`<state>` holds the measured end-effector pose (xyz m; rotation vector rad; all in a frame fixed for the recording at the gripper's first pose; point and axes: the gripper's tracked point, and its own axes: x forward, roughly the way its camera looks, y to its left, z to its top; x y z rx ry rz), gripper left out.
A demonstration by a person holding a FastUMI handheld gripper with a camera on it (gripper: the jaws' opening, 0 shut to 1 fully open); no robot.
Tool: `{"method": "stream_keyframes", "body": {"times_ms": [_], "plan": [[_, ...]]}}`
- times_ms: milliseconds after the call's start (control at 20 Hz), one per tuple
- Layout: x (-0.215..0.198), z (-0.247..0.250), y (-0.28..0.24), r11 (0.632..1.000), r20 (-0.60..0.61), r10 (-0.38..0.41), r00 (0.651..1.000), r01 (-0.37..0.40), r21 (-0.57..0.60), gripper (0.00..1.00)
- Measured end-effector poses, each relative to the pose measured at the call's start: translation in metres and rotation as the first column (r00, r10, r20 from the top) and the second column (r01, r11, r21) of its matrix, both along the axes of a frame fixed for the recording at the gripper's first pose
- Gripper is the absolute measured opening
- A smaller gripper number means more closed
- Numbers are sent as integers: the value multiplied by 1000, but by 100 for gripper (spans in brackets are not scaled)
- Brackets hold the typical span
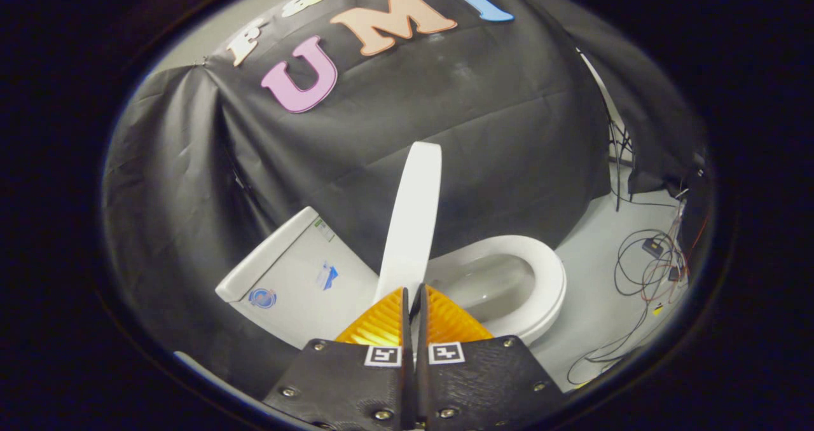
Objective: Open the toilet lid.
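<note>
The toilet lid (pixel 412 218) is seen edge-on, raised to a steep angle, close to upright, above the toilet seat (pixel 552 285). The seat ring and the bowl inside it are exposed to one side of the lid; the tank (pixel 289 272), with stickers on its face, lies on the lid's other side. Black cloth is draped behind the lid.

The claw (pixel 412 291) is found at the lid's near edge. Its fingers are drawn almost together, with only a thin slit left between them. The lid's lower edge meets the fingertips right at that slit. Whether the edge is actually pinched between the two fingers, or merely touched by them, cannot be told from this angle.

Step judged: late in the lift. The lid is already clear of the seat and most of the swing appears done; what is left seems to be the final tilt toward the tank.

Next move, as judged: the lid should be eased the rest of the way back until it leans on the tank and stands by itself. Only then should the fingers be spread and the claw drawn away from the lid. If let go short of balance, the lid could drop back onto the seat.

Cables (pixel 642 272) are noted on the floor (pixel 591 329) beyond the seat, well apart from the lid.
</note>
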<state>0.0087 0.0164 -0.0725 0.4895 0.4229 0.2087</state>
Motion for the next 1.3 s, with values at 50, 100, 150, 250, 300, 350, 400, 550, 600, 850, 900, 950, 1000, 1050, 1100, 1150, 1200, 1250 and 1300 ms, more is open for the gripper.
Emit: {"method": "stream_keyframes", "body": {"times_ms": [50, 100, 150, 250, 300, 350, 400, 550, 600, 850, 900, 950, 1000, 1050, 1100, 1150, 1200, 1250, 1300], "plan": [[1, 2, 5, 1000, 0, 1, 1000, -1, 0, 1], [1, 3, 7, 1000, 1, 1, 1000, -1, 6, 1], [2, 2, 8, 1000, 1, 2, 1000, -2, 9, 1], [2, 6, 11, 1000, 6, 8, 1000, -8, 10, 1], [2, 9, 14, 1000, 13, 13, 1000, -13, 0, 1], [1, 12, 17, 1000, 23, 19, 1000, -18, -18, 2], [1, 16, 19, 999, 34, 23, 999, -22, -37, 1], [0, 25, 33, 997, 66, 44, 997, -40, -71, 2], [0, 28, 37, 996, 72, 49, 996, -43, -72, 2], [-1, 38, 52, 997, 96, 61, 994, -56, -56, 4], [0, 40, 53, 997, 100, 64, 993, -59, -57, 4], [0, 41, 54, 997, 104, 63, 993, -58, -54, 4], [0, 42, 55, 997, 105, 64, 992, -58, -53, 4], [0, 42, 57, 997, 106, 66, 992, -61, -51, 4], [1, 43, 60, 996, 111, 72, 991, -65, -59, 4], [1, 45, 62, 995, 117, 75, 990, -68, -67, 4], [0, 48, 66, 994, 126, 84, 988, -74, -83, 4], [-1, 52, 72, 992, 137, 94, 986, -80, -99, 4], [-1, 55, 78, 990, 147, 101, 984, -85, -112, 4]]}}
